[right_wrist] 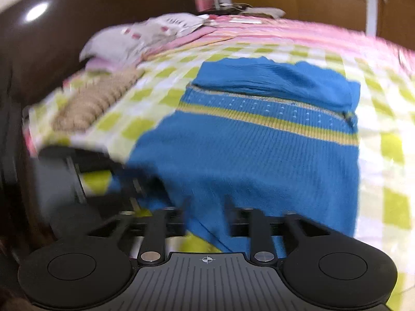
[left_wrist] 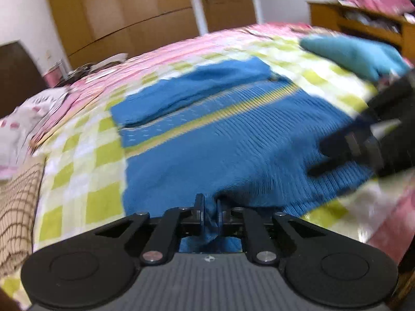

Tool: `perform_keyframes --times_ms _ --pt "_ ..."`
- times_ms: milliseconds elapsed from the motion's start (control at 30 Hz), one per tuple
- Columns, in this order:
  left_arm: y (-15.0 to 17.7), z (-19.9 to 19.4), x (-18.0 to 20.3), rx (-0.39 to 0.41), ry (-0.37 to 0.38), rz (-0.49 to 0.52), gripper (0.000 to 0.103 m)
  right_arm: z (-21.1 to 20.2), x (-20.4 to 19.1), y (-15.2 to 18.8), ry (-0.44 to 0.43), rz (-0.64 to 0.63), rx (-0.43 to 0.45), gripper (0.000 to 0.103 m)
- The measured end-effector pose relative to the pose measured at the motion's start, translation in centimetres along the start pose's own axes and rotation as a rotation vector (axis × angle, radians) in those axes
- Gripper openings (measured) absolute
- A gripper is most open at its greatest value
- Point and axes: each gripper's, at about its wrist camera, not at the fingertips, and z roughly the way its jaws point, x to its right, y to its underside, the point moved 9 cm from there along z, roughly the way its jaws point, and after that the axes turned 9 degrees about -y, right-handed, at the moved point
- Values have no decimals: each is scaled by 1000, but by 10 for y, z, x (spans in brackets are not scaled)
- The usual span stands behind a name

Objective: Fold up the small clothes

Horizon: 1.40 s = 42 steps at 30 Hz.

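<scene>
A small blue knit sweater (left_wrist: 233, 140) with a yellow stripe lies on the checked bedspread, one sleeve folded across its top. It also shows in the right wrist view (right_wrist: 259, 150). My left gripper (left_wrist: 208, 211) is shut on the sweater's near hem, cloth bunched between the fingers. My right gripper (right_wrist: 206, 212) is over the near hem, its fingers blurred and apart, with cloth between them. The right gripper also shows at the right of the left wrist view (left_wrist: 345, 150). The left gripper shows blurred at the left of the right wrist view (right_wrist: 109, 181).
The bedspread (left_wrist: 85, 171) is green-and-white checked with pink stripes farther back. A teal garment (left_wrist: 358, 54) lies at the far right. A pillow (right_wrist: 135, 36) and dark headboard (right_wrist: 64, 39) stand at the bed's head. Wooden wardrobes (left_wrist: 129, 13) and a shelf (left_wrist: 363, 26) are behind.
</scene>
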Motion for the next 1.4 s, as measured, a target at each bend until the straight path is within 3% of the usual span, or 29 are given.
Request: perform_keyframes --times_ms 33,133,267,367,433,533,633,833,900,967,1000,1067,1133,1200,1333,1400 --pt "-3 -2 -4 5 2 -22 16 2 -4 5 21 -43 -3 61" --pt "-9 -9 -12 13 17 -66 15 13 -15 15 83 -168 -15 62" --pt "-13 -17 -12 18 49 -91 15 32 -15 20 123 -191 -20 61" --pt "-14 -20 -7 15 70 -95 15 39 -10 16 133 -150 -8 54" --pt "-15 -18 -8 10 78 -100 15 42 -3 14 169 -143 -16 28" --pt "-11 -19 -10 -2 84 -97 15 37 5 17 158 -98 -40 9" --pt "-3 -23 -10 -32 118 -86 15 19 13 22 178 -92 -50 3" --pt "12 -37 -7 -55 150 12 15 -18 18 36 129 -61 -109 3" --pt "9 -39 -9 -40 142 8 15 -19 18 39 97 -40 -140 3" --pt "3 -36 -12 -27 134 -18 15 -25 19 37 86 -13 -117 5" --pt "1 -34 -13 -24 137 -34 15 -28 22 34 97 -6 -99 12" --pt "-4 -27 -11 -23 160 -65 15 -32 34 27 146 17 -58 20" --pt "-5 -18 -5 -32 167 -70 15 -31 50 28 197 44 -56 34" --pt "-1 -11 -1 -48 160 -51 15 -33 66 37 271 72 -72 37" --pt "17 6 -2 -124 138 -41 15 -43 87 55 327 159 -78 53" --pt "25 12 -3 -158 129 -39 15 -39 92 61 363 159 -104 53"
